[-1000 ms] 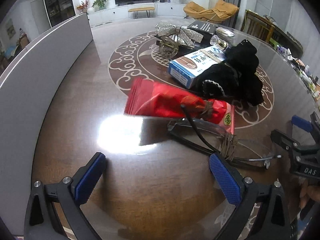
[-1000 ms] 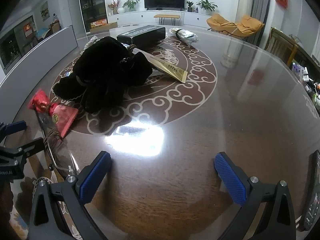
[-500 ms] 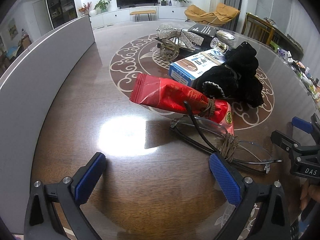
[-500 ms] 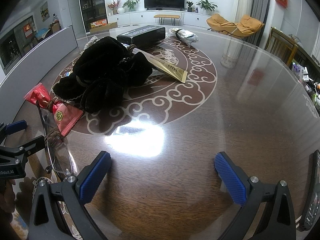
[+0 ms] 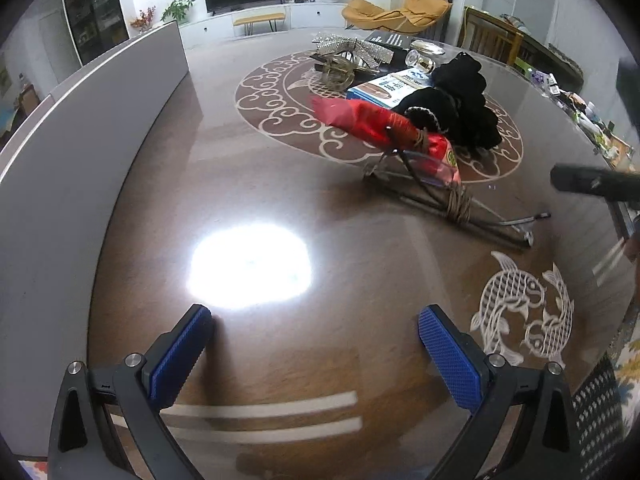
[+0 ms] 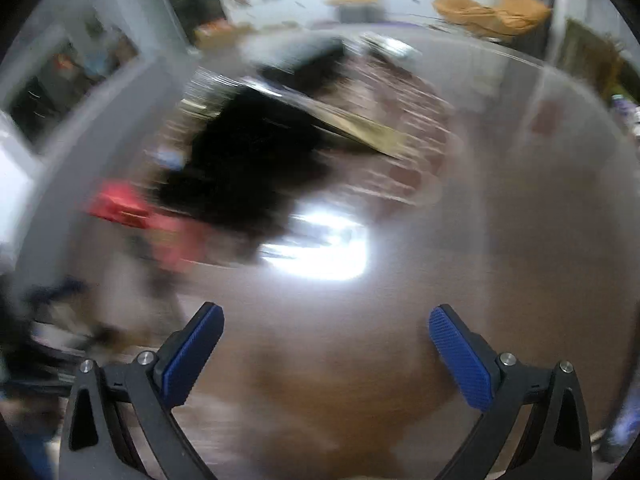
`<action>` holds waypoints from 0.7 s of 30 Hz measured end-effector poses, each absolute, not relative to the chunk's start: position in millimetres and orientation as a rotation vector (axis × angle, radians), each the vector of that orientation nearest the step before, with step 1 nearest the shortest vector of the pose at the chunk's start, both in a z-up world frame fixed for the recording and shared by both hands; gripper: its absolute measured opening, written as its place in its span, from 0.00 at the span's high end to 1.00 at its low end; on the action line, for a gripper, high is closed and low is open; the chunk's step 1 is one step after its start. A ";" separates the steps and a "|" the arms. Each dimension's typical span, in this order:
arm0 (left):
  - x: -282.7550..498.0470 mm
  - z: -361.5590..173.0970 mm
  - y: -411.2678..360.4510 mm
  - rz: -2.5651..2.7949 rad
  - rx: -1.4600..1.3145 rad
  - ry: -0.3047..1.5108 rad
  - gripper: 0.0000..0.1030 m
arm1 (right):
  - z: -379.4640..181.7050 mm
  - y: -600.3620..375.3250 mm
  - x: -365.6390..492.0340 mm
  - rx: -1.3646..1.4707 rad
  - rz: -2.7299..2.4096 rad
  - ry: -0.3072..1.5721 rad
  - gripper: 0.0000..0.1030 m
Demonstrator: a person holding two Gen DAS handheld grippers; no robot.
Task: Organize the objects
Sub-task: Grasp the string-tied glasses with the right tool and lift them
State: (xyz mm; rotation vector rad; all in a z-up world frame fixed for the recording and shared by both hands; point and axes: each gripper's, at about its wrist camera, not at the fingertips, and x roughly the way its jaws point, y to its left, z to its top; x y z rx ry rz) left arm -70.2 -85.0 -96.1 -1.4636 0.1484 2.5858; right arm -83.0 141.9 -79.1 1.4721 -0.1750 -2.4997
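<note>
A red snack packet (image 5: pixel 372 122) lies on the round brown table (image 5: pixel 280 200), its near end resting on a pair of glasses (image 5: pixel 452 200) with cord wound on the arms. A black cloth pouch (image 5: pixel 460 108) lies behind, next to a blue-and-white box (image 5: pixel 390 86). My left gripper (image 5: pixel 316 344) is open and empty, well short of the glasses. My right gripper (image 6: pixel 326 340) is open and empty; its view is motion-blurred, showing the black pouch (image 6: pixel 256 160) and red packet (image 6: pixel 132 208) to its front left.
A silver bow ornament (image 5: pixel 348 46), a black box (image 5: pixel 390 38) and a small bottle (image 5: pixel 420 62) sit at the far side. A grey panel (image 5: pixel 80 140) curves along the table's left edge. A dark blurred tool (image 5: pixel 592 182) shows at right.
My left gripper has pulled back from the glasses and packet, which now lie farther ahead. My right gripper is moving fast, so its view has blurred. Both stay open.
</note>
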 end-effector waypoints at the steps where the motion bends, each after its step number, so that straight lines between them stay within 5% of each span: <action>1: -69.5 -96.0 -86.3 2.584 -1.455 0.153 0.00 | -74.2 120.8 -81.9 1.443 -2.456 -0.120 0.00; 5: -68.4 -95.4 -89.1 2.559 -1.459 0.170 0.00 | -90.4 49.8 -86.4 1.432 -2.317 0.162 0.02; 7: -66.7 -95.6 -90.5 2.549 -1.463 0.176 0.00 | -103.5 32.5 -92.0 1.445 -2.298 0.257 0.24; 9: -63.7 -95.9 -92.6 2.547 -1.453 0.180 0.00 | -103.9 20.9 -90.5 1.388 -2.328 0.356 0.33; 13: -59.9 -96.5 -94.7 2.560 -1.425 0.176 0.00 | -96.0 21.3 -87.1 1.350 -2.322 0.324 0.69; 21: -63.2 -97.3 -92.4 2.559 -1.424 0.177 0.00 | -92.7 72.0 -30.5 1.357 -2.311 0.273 0.69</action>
